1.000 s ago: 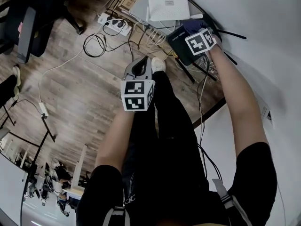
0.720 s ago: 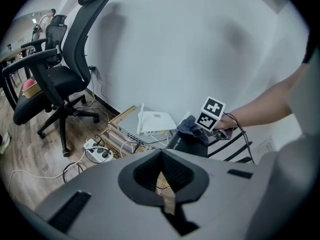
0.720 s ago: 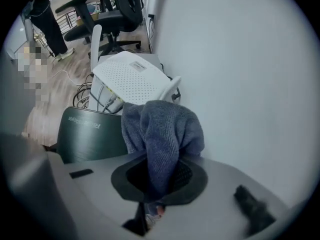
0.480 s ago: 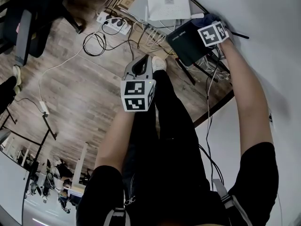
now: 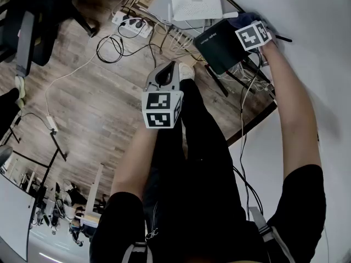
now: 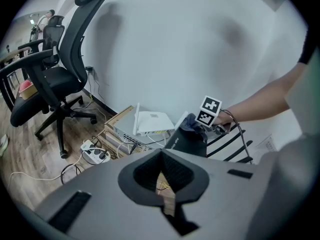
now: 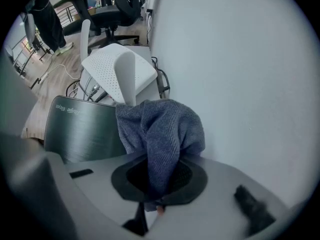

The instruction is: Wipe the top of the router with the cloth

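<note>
Brown wood floor (image 5: 82, 108) against a white wall (image 7: 240, 84), with loose cables (image 5: 115, 51) all round the black router (image 5: 219, 45), which I'm guessing is the one to wipe. At the router's far corner, right by the wall, the right gripper (image 5: 252, 35) has its jaws clamped on a bunched blue-grey cloth (image 7: 160, 129). The cloth sits over that back edge of the brushed dark top, and the rest of the top is bare, so I'd say most of the wiping isn't done. Well away from the router, out over the floor, the left gripper (image 5: 163, 92) has its jaws pinched together on nothing. Just beyond the router is a white router (image 5: 196, 4) with an antenna up, and a power strip (image 5: 131, 29) lies further off that way. What worries me is that nothing is steadying the router. It looks tilted, so a firm swipe could shove it sideways or tug its leads. The wad of cloth could also catch that white antenna, or the hard jaw tips could scrape the top if the cloth rides up. I can't tell whether the cloth is actually pressing on the top or just draped there. Whatever the router rests on is hidden under it. From the head view the cloth is mostly behind the gripper's marker cube.
</note>
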`<state>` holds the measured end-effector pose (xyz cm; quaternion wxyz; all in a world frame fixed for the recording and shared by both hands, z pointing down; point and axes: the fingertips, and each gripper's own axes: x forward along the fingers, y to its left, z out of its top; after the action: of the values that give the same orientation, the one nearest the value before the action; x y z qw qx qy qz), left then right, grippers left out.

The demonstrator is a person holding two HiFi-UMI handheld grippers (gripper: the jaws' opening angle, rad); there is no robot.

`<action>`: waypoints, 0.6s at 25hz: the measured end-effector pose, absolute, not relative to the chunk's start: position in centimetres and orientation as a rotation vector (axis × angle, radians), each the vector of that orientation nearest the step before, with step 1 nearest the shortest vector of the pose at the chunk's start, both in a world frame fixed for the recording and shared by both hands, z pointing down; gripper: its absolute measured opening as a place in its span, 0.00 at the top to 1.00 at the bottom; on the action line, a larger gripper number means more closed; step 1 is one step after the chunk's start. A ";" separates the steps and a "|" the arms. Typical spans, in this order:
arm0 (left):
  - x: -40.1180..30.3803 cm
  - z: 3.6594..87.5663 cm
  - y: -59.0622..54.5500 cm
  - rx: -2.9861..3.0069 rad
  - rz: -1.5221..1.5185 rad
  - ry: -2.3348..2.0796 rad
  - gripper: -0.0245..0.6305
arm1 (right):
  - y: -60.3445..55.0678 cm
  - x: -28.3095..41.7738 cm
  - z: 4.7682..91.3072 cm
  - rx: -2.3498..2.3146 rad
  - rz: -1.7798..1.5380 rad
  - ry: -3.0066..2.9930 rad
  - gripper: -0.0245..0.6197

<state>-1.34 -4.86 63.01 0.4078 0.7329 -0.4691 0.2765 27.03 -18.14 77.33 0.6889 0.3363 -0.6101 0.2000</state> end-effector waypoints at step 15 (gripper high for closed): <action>-1.4 63.2 -4.4 1.847 0.690 -1.173 0.96 | -14.8 27.4 77.1 0.719 0.591 -1.338 0.89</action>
<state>-1.37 -4.35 63.16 0.4110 0.7339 -0.4662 0.2742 27.45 -14.82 77.09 0.6860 0.3208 -0.5974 0.2639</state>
